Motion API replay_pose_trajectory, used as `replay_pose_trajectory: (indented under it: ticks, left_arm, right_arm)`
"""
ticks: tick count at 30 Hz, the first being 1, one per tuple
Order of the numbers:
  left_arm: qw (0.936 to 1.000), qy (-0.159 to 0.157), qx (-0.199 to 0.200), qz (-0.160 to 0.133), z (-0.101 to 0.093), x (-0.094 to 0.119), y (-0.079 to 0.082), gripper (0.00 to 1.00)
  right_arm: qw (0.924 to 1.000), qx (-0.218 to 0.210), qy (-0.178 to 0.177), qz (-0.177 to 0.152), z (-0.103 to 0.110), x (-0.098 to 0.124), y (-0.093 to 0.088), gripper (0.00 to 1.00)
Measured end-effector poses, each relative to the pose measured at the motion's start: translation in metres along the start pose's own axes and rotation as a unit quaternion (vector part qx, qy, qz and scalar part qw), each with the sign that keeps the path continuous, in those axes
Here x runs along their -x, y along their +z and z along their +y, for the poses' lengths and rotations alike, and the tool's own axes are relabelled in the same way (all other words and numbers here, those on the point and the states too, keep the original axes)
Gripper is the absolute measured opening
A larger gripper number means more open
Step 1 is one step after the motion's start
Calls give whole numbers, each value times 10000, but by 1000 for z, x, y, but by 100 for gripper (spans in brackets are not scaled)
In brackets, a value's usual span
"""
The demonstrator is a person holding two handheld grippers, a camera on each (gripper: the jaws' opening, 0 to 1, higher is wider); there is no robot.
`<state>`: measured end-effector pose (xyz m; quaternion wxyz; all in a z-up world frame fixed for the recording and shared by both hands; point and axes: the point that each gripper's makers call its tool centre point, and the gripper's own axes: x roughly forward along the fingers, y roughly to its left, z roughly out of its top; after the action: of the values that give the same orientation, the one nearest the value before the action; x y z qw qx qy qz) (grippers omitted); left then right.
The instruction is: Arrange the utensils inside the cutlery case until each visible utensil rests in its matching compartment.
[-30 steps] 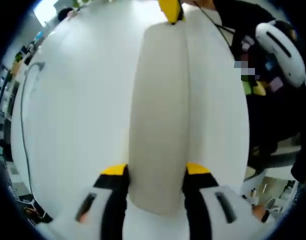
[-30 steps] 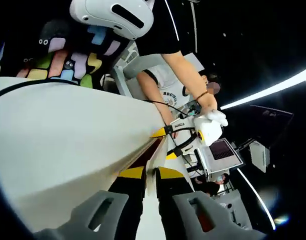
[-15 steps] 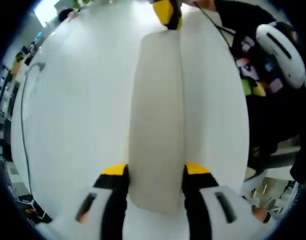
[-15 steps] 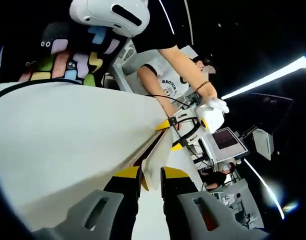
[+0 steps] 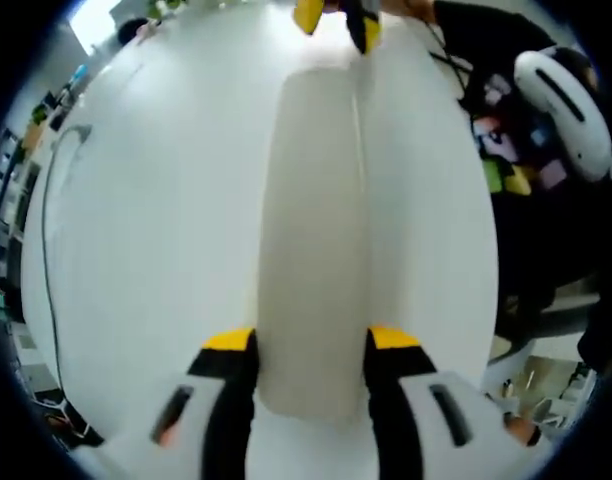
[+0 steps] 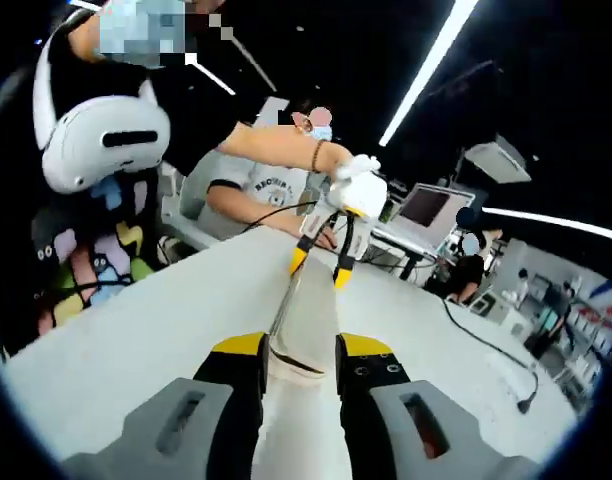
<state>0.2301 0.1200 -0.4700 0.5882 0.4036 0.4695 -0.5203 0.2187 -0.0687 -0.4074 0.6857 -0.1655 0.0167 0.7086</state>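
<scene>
I hold the long cutlery case [image 5: 311, 240] over the white surface [image 5: 146, 220], my left gripper [image 5: 311, 345] and right gripper [image 6: 301, 350] each clamped on one end. If one end twists, it may slip out.

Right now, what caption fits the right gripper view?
Both tongs, right and left, grip opposite ends of the long cream cutlery case above the white table.

White T-shirt [image 6: 254, 187]: print partly legible, "BROWN".
</scene>
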Motion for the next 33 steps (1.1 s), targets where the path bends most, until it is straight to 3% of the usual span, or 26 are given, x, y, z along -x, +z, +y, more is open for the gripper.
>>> replay_pose_trajectory:
  ticks: [2,4,7,8,10,13,15,16,17,18,19,21,25,28,33]
  left_arm:
    - [10000,8,12,-8,0,0,0,44]
    - [10000,10,19,-17,0,0,0,44]
    - [10000,1,7,-32,0,0,0,44]
    - [10000,1,2,-36,0,0,0,44]
    - [10000,2,-4,-54,-1,0,0,44]
    - [10000,-4,2,-86,-1,0,1,44]
    - [10000,-9,1,-88,-1,0,1,44]
    - [10000,-10,-2,-87,-1,0,1,44]
    - [10000,-10,-5,-88,-1,0,1,44]
    - [10000,-9,-5,-87,-1,0,1,44]
    - [10000,-10,-8,-88,-1,0,1,44]
    - [10000,-11,-8,-95,-1,0,1,44]
    - [9999,-13,-3,-118,-1,0,1,44]
    - [9999,-13,-6,-130,-2,0,2,44]
    - [9999,-13,0,-152,-2,-1,2,44]
  right_arm:
    - [9952,-971,-130,80,0,2,-2,23]
    - [9733,-2249,-355,287,1,4,-9,22]
    - [9437,-3285,-379,93,3,3,-7,22]
    - [9236,-3816,-356,68,8,3,-7,22]
    - [8914,-4523,-280,-17,13,2,-6,22]
    - [8651,-5008,-261,-89,17,-2,-6,22]
    - [8231,-5661,-369,-258,15,-4,-4,21]
    - [8070,-5869,-566,-339,10,-5,-8,21]
    - [8159,-5737,-644,-331,7,-4,-12,21]
    - [8185,-5702,-626,-320,8,-3,-12,21]
    - [8078,-5844,-663,-397,6,-2,-10,21]
    - [7950,-6018,-620,-447,7,-1,-10,21]
    - [7502,-6568,-583,-492,12,-6,-10,23]
    - [7507,-6562,-602,-472,18,-12,-13,24]
    - [7379,-6705,-618,-469,17,-16,-14,23]
